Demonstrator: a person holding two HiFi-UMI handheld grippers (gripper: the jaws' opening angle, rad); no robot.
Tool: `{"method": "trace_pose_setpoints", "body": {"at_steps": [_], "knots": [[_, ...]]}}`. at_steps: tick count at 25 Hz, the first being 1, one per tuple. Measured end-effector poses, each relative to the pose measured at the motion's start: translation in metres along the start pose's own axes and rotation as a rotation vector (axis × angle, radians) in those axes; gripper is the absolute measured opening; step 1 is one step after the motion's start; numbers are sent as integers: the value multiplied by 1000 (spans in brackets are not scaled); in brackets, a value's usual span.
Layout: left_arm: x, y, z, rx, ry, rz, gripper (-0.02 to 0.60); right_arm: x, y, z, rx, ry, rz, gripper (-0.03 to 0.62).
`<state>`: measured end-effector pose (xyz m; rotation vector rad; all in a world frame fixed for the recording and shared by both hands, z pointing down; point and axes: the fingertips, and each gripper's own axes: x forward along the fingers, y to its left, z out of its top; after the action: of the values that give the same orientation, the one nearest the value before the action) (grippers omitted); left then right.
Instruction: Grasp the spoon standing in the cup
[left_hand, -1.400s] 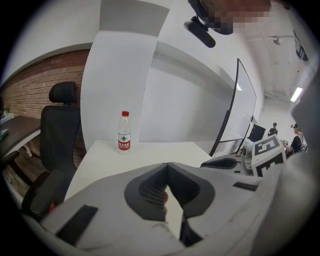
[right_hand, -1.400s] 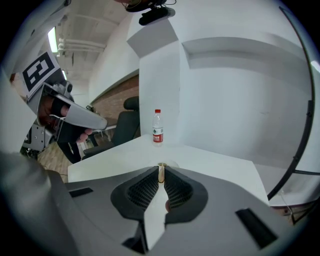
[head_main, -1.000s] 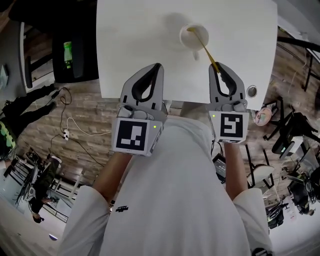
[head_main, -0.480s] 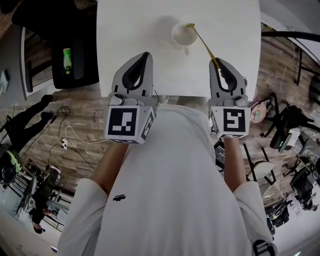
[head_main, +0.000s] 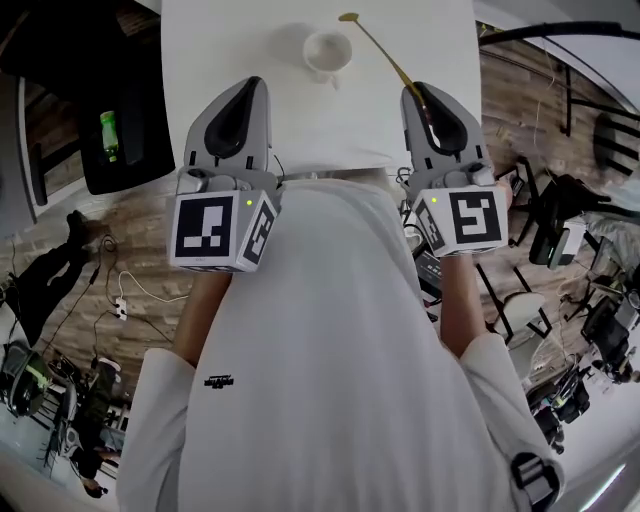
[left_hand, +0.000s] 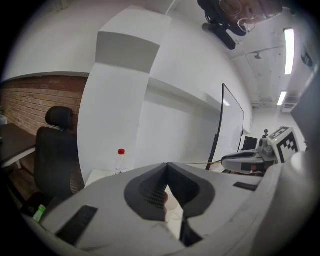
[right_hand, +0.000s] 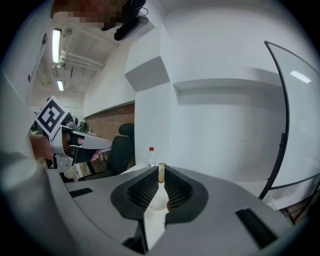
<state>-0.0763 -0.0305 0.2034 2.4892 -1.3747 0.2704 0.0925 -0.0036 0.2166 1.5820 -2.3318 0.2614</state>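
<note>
A white cup (head_main: 326, 50) stands on the white table (head_main: 230, 40) at its far middle. The thin golden spoon (head_main: 375, 50) is out of the cup and slants in the air to its right, its bowl above and apart from the cup's rim. My right gripper (head_main: 411, 92) is shut on the spoon's handle end; in the right gripper view the handle (right_hand: 161, 172) is pinched between the pads. My left gripper (head_main: 256, 82) hangs over the table's near left, jaws closed with nothing between them (left_hand: 167, 165).
A clear bottle with a red cap (left_hand: 120, 160) stands at the table's far side, also seen as the bottle (right_hand: 151, 156). A black office chair (head_main: 125, 150) with a green bottle (head_main: 108, 130) on it is left of the table. Cables and chairs crowd the floor around.
The right gripper has drawn the spoon up and out of the cup, toward the right. Both grippers have pulled back to the table's near edge; the left stayed shut.
</note>
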Motion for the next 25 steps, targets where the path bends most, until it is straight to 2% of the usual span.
{"method": "trace_pose_setpoints", "body": {"at_steps": [4, 9, 13, 25], "knots": [[-10, -4, 4, 4, 10, -28, -5, -14, -1, 7, 11, -1, 10, 37], [-16, -15, 7, 32, 11, -53, -5, -28, -8, 10, -4, -3, -27, 37], [-16, -24, 2, 24, 18, -66, -5, -34, -10, 6, 1, -7, -51, 36], [-10, -24, -2, 29, 31, -64, -5, -27, 1, 4, 26, -29, -43, 35]]}}
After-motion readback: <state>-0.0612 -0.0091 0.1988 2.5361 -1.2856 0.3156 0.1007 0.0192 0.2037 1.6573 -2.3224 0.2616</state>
